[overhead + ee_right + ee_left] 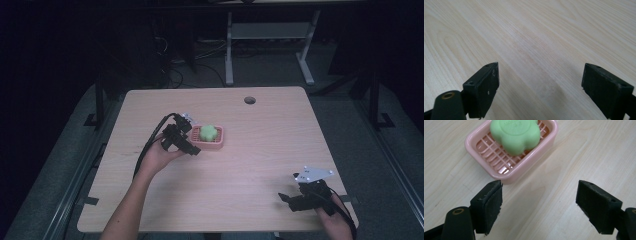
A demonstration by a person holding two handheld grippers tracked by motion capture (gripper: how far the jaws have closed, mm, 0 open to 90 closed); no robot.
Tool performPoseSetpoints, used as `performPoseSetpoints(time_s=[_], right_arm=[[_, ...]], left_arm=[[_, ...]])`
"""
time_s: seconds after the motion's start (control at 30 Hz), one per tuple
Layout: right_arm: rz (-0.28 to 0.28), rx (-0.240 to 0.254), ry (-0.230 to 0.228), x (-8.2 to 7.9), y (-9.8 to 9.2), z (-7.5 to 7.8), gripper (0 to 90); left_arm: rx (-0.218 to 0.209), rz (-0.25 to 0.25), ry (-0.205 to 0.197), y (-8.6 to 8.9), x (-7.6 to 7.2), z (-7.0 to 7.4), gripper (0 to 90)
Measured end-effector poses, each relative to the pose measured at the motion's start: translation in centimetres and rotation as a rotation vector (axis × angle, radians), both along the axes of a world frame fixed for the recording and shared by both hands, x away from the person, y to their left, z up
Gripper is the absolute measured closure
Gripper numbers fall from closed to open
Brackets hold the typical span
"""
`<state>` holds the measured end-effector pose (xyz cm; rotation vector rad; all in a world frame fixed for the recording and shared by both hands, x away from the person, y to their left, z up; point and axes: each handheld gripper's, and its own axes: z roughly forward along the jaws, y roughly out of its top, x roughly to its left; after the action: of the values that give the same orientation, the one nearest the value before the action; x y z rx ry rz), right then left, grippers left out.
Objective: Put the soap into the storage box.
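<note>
Nearest, at five o'clock on the table (260,150), the right gripper (285,199) rests, jaws spread. Left gripper (539,202), jaws apart (nothing between), faces a pink soap dish (499,173) holding green soap (515,135) at its twelve o'clock.

table (579,152): pale matt wood grain | soap dish (529,161): glossy pink plastic | soap (515,135): matt green

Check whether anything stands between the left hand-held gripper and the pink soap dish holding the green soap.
Nothing visible does. The left hand-held gripper is open just short of the pink soap dish, with bare wooden table between its jaws and the green soap lying in the dish.
</note>
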<state>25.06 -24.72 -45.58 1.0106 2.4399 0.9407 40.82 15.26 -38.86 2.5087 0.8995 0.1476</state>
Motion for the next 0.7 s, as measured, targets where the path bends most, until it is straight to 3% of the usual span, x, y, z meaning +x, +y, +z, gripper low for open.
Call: performPoseSetpoints(time_s=[0.7], right_arm=[[-0.015,-0.006,0.004,0.0,0.2,-0.2,14.0]], left_arm=[[-0.024,-0.022,-0.020,2.2,-3.1,0.0,21.1]])
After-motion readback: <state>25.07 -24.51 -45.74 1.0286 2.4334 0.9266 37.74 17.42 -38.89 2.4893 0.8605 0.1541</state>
